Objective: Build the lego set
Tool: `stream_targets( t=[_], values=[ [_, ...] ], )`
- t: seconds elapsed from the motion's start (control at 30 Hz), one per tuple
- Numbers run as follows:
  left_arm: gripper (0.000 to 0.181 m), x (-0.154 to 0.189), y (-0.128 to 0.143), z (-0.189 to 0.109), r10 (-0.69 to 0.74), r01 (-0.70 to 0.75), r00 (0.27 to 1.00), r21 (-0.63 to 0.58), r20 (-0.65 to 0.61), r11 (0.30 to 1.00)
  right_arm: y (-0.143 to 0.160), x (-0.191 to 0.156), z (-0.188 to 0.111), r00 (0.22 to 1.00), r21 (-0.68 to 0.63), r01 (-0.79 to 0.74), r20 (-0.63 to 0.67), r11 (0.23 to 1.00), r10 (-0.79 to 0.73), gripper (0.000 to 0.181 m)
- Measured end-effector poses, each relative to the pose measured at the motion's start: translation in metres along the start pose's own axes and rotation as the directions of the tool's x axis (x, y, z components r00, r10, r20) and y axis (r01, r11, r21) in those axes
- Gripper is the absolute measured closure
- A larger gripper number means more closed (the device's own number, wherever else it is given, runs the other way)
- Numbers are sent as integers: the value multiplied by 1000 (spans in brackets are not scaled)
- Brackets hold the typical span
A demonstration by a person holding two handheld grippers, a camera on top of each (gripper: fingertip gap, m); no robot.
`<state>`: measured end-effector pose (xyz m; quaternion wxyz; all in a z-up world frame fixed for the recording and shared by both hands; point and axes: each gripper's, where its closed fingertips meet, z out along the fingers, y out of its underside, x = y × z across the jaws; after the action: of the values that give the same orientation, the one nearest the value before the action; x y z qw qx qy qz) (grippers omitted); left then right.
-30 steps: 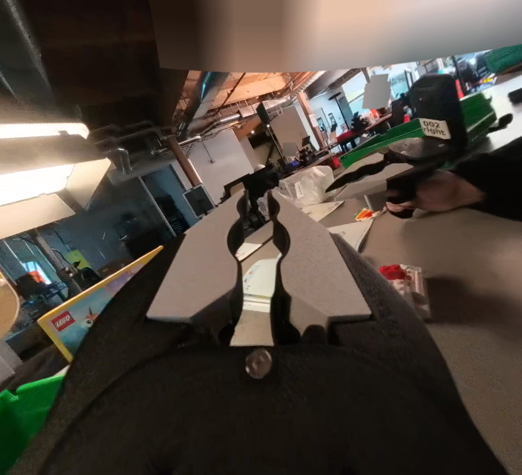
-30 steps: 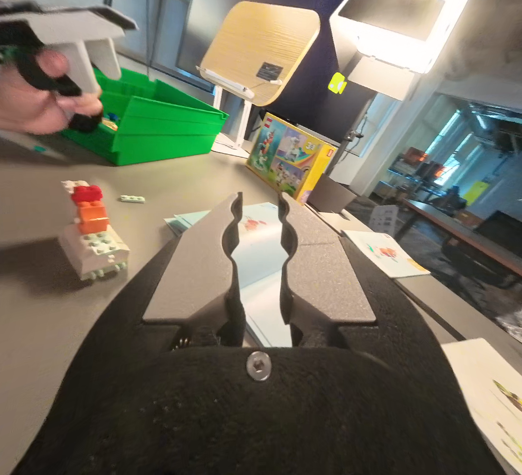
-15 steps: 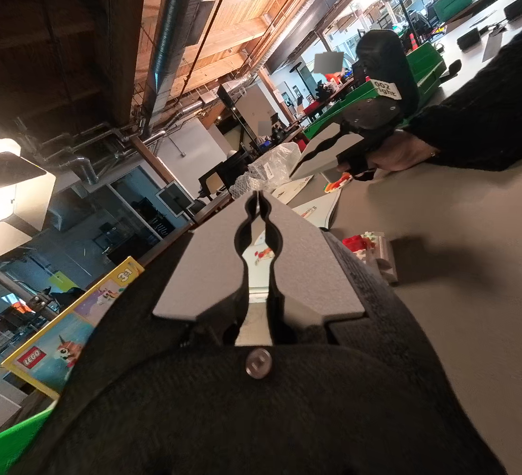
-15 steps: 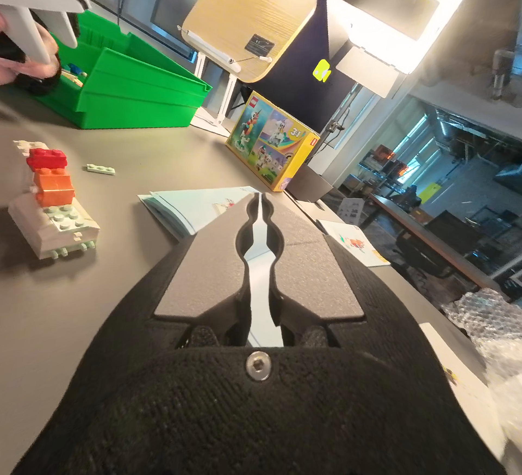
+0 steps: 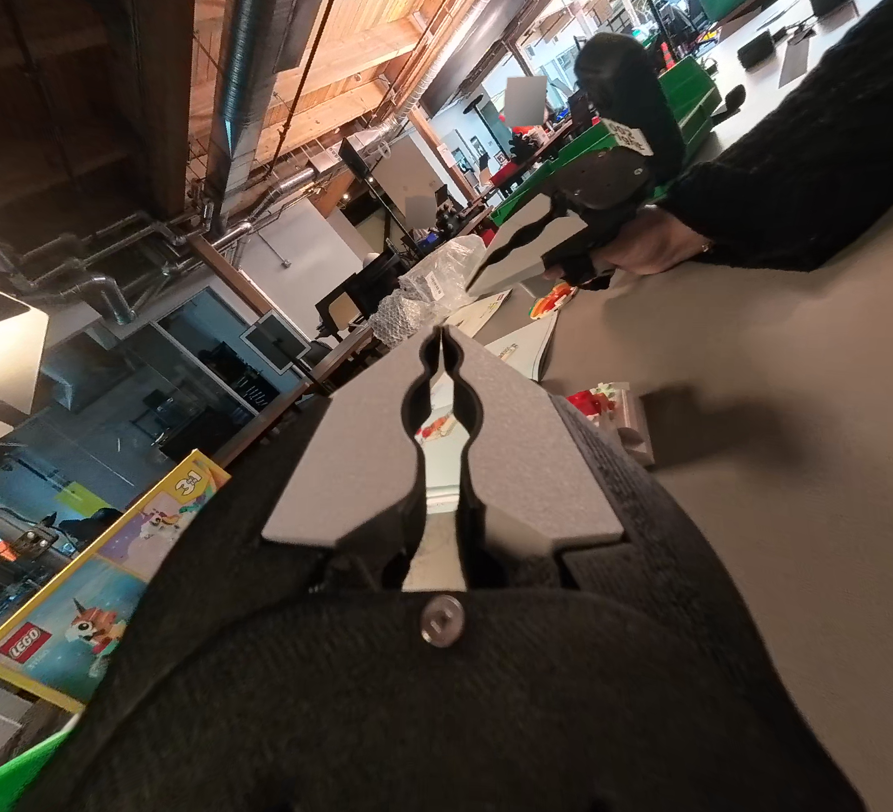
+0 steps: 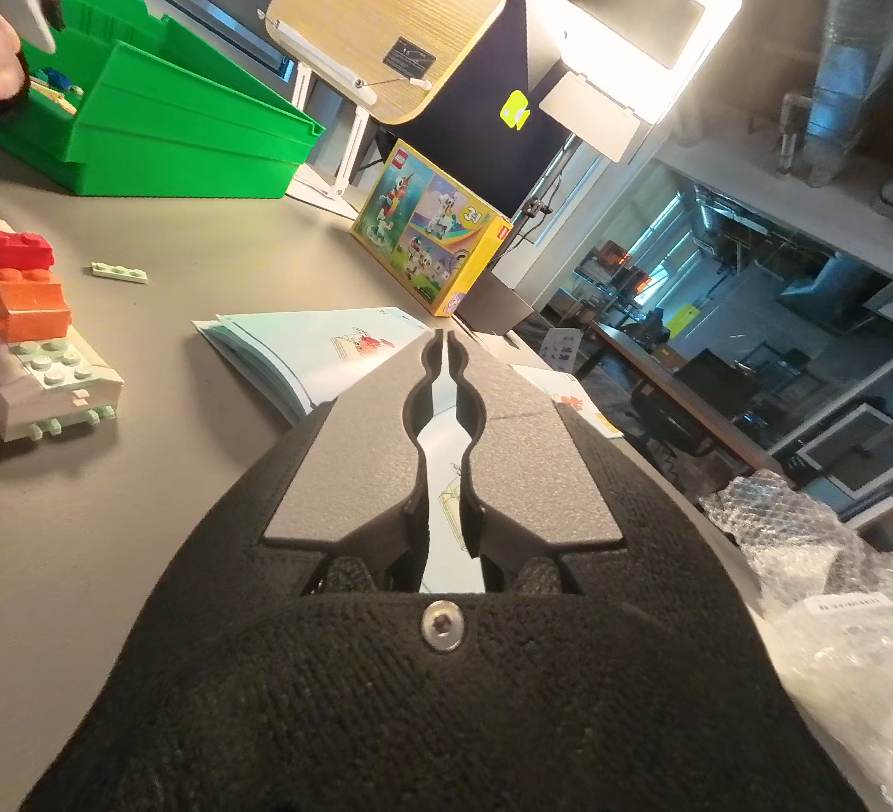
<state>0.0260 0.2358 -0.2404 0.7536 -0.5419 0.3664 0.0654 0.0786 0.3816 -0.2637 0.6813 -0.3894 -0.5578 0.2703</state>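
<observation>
Right wrist view: right tongs [image 6: 444,338] closed (empty), low over table [image 6: 232,228]

1. An open-plan workshop or lab in an industrial building: bare timber beams [image 5: 348,30] and metal ducts [image 5: 241,40] run across the ceiling.
2. Long worktables [image 6: 676,383] with chairs and monitors [image 5: 275,346] fill the background behind glass partitions.
3. A bright panel light [image 6: 628,15] on a stand shines over the grey surface [image 6: 217,247], a staged recording station.
4. Green bins [image 6: 159,127] and bubble wrap [image 6: 783,528] lie about.
</observation>
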Motion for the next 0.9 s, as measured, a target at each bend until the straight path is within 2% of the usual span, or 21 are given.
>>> stream_targets(
  t=[0.4, 0.57, 0.9],
  values=[
    [181, 9, 5, 3, -23, 22, 999, -25, -49, 999, 3, 3, -2, 999, -32, 29, -26, 999, -30, 181],
    [181, 8, 6, 2, -39, 37, 998, -30, -51, 999, 28, 20, -2, 993, -180, -13, -118, 984, -9, 181],
    [181, 9, 10, 4, -64, 61, 996, -48, -69, 997, 78, 54, -15, 956, -442, -130, -292, 887, -5, 181]
  ],
)
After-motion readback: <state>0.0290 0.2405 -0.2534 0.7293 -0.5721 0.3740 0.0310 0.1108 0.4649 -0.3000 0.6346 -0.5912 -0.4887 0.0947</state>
